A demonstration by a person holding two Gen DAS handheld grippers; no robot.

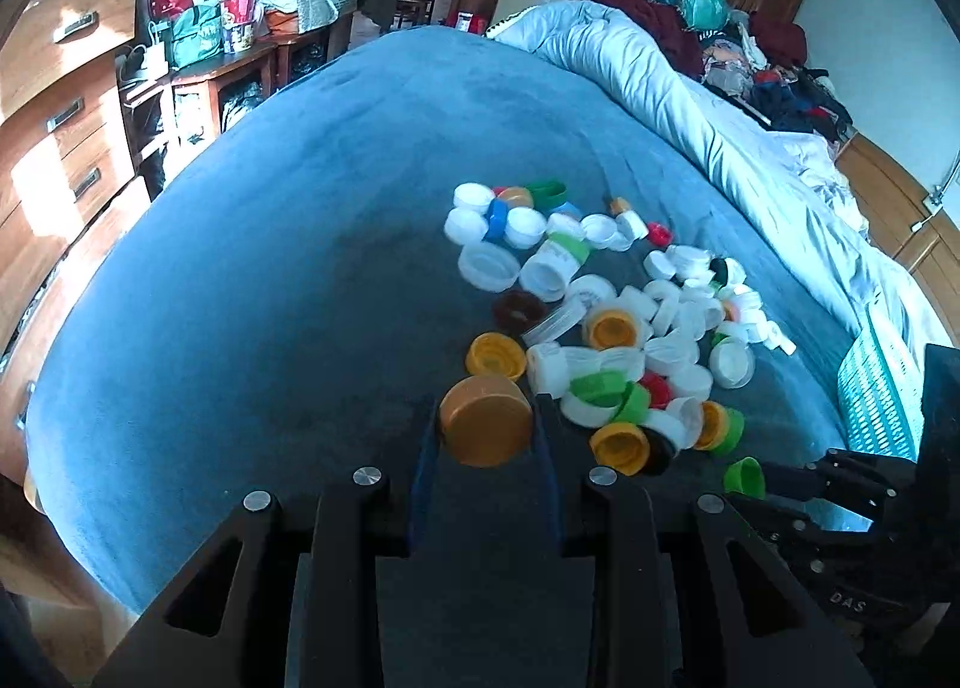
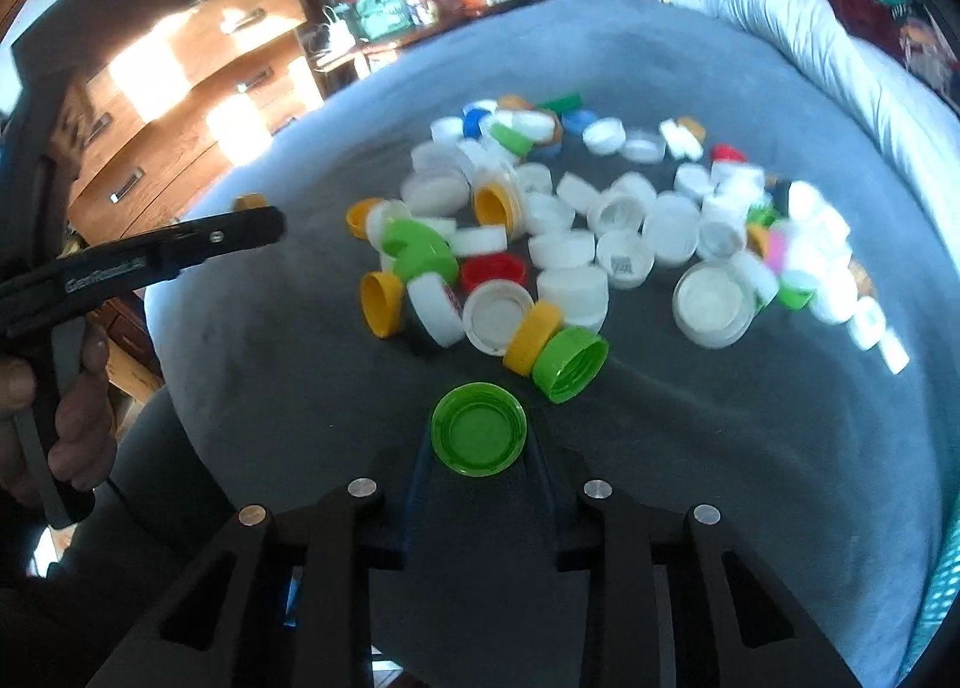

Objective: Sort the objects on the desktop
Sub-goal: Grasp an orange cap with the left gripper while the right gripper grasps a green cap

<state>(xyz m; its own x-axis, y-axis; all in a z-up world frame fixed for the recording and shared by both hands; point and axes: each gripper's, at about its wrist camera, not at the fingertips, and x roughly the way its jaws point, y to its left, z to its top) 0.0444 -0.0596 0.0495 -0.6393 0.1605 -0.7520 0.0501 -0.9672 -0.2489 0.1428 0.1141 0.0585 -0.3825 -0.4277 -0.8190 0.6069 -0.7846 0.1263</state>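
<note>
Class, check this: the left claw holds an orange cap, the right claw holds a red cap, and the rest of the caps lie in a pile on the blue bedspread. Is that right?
Not quite. The right claw holds a green cap, not a red one, as the right wrist view shows. The left claw does hold an orange cap, and the pile lies on the blue bedspread.

A bed (image 1: 240, 298) under a blue blanket (image 2: 750, 478) carries a scattered heap of bottle caps (image 1: 600, 310), a rumpled pale duvet (image 1: 660, 75) alongside.
</note>
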